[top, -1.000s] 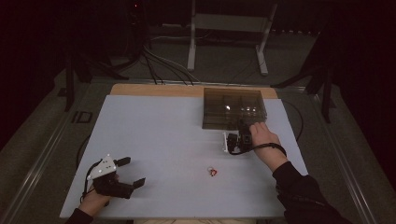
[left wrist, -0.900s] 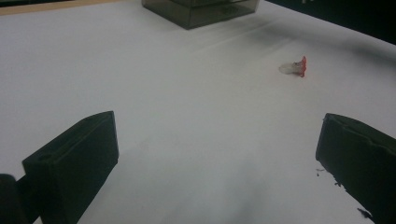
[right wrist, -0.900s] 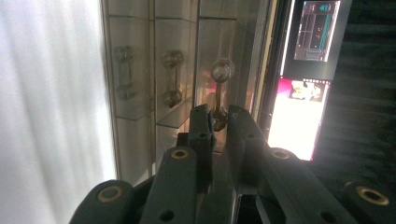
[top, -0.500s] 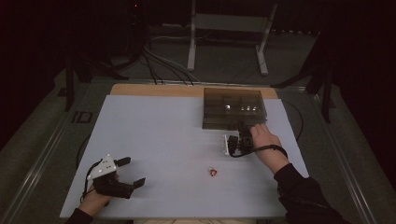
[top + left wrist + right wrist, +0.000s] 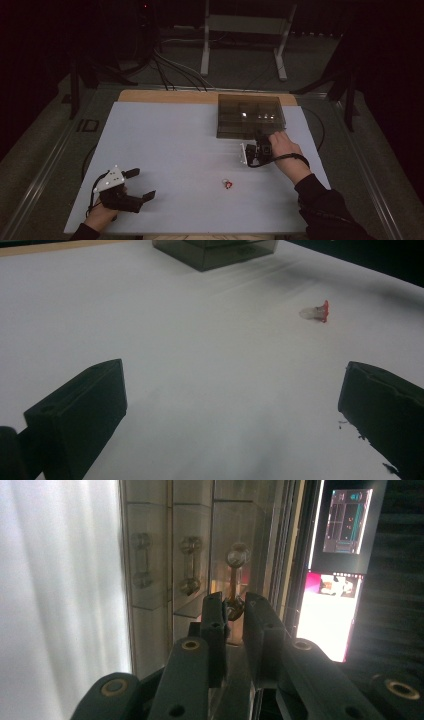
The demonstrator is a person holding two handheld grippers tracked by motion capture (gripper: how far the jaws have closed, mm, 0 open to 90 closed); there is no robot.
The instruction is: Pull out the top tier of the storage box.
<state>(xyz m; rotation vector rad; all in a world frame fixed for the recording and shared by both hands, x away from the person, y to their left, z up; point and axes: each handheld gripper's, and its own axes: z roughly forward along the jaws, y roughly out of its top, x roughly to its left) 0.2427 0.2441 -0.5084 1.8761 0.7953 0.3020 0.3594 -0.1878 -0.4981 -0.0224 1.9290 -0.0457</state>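
Drawer handle [image 5: 234,582] looks small, stiff and slick, so we pinch its bar squarely. Our right gripper [image 5: 234,611] clamps it; the left gripper [image 5: 134,184] sits wide apart.

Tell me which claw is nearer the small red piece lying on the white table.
Right claw, though not by much: it is beyond the small red piece, at the drawer box. The left claw rests farther away.

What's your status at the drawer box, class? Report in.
Right tool closed on a drawer handle of the smoky drawer box. Left tool open, idle near the table's front edge. Small red piece lies loose mid-table, nothing blocking.
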